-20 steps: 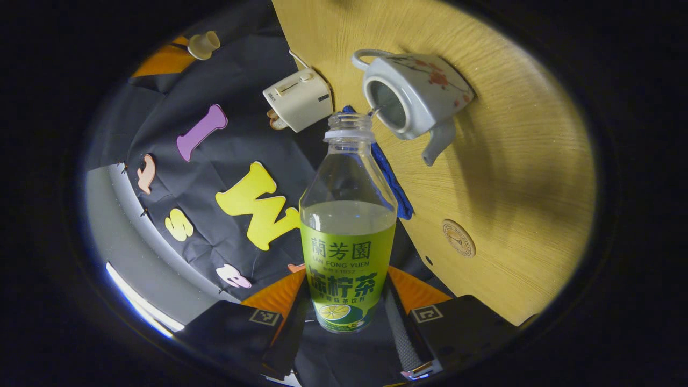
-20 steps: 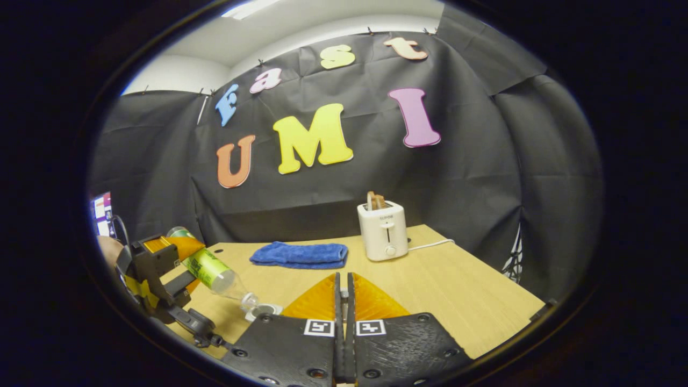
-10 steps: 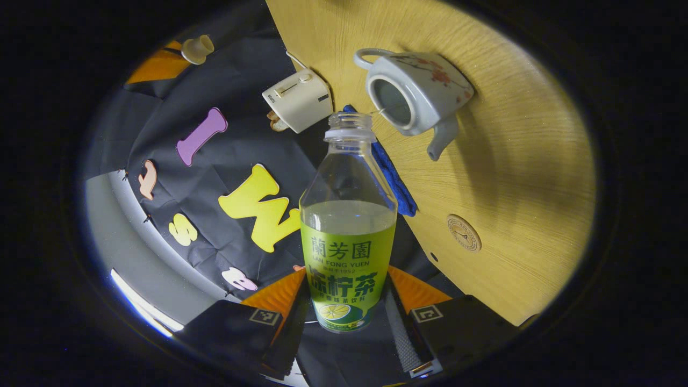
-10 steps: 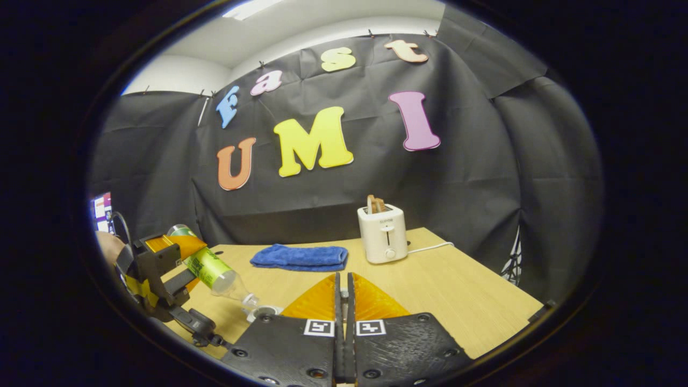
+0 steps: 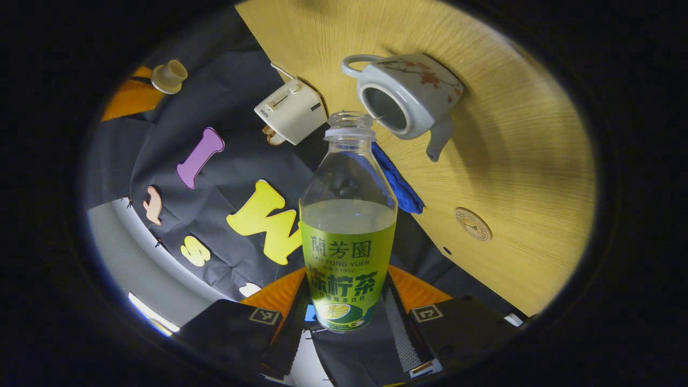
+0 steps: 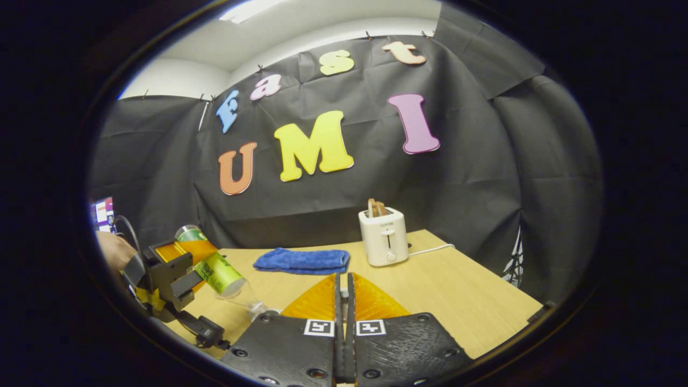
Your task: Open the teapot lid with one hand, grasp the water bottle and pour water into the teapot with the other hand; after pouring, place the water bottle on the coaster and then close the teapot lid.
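Note:
A clear water bottle [image 5: 348, 226] with a green label sits between my left gripper's [image 5: 346, 301] fingers, which are shut on it. The bottle is tilted, its open mouth close to the open top of the white flowered teapot [image 5: 408, 94] on the wooden table [image 5: 527, 161]. A thin stream runs from the mouth into the pot. A round coaster [image 5: 473, 224] lies near the table's edge. The teapot lid [image 5: 169, 76] hangs off to one side at the tip of my right gripper [image 6: 344, 285], whose fingers are shut. In the right gripper view the left gripper [image 6: 177, 271] holds the slanted bottle [image 6: 217, 269] low on the left.
A white toaster [image 6: 383, 236] with toast in it stands at the back of the table, its cord trailing right. A folded blue cloth [image 6: 302, 260] lies left of it. A hand [image 6: 110, 250] holds the left gripper. A screen [image 6: 102, 209] glows at the far left.
The left gripper with the bottle has shifted slightly to the right in the right gripper view and has turned a little. The right gripper has stayed nearly still with the lid.

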Demonstrator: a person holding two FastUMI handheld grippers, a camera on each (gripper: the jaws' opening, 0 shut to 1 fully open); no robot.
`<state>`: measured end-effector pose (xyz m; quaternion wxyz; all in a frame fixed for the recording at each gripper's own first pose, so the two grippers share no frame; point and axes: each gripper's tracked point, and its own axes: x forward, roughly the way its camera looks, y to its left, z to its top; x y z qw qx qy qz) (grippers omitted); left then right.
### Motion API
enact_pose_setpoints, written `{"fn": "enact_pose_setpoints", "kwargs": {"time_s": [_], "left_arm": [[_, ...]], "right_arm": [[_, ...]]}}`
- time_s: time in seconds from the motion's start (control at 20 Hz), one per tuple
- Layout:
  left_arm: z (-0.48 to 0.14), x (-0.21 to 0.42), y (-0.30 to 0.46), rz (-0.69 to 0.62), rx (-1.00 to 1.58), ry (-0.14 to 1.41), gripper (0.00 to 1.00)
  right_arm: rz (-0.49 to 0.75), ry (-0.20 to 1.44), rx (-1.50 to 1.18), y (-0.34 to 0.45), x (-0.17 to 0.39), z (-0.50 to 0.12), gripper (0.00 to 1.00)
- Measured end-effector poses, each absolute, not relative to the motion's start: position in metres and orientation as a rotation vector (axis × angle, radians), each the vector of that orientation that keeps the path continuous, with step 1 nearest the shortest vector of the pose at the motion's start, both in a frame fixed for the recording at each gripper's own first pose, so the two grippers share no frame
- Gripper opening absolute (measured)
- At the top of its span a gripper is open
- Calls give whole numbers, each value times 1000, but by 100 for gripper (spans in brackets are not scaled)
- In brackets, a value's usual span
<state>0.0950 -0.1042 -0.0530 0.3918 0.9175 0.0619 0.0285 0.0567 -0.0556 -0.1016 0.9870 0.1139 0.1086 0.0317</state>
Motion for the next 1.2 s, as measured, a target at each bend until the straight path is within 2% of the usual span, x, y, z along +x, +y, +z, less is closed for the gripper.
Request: {"fn": "enact_pose_setpoints", "kwargs": {"time_s": [0.4,0.45,0.8,0.85,0.9,0.95,1.2], "left_arm": [[-57,97,-101,62,2297,173,73],[-59,98,-98,61,2276,178,75],[-81,92,-78,60,2055,195,73],[-83,92,-79,64,2017,175,70],[-83,91,-79,71,1976,153,73],[-83,89,-76,83,1929,153,70],[-67,78,-79,143,1727,27,73]], "right_arm": [[70,211,231,-55,54,-97,0],[72,213,230,-54,55,-98,0],[74,225,212,-47,56,-104,0],[74,223,207,-46,56,-104,0],[74,224,199,-45,55,-105,0],[75,224,194,-44,55,-105,0],[65,215,171,-44,54,-103,0]]}}
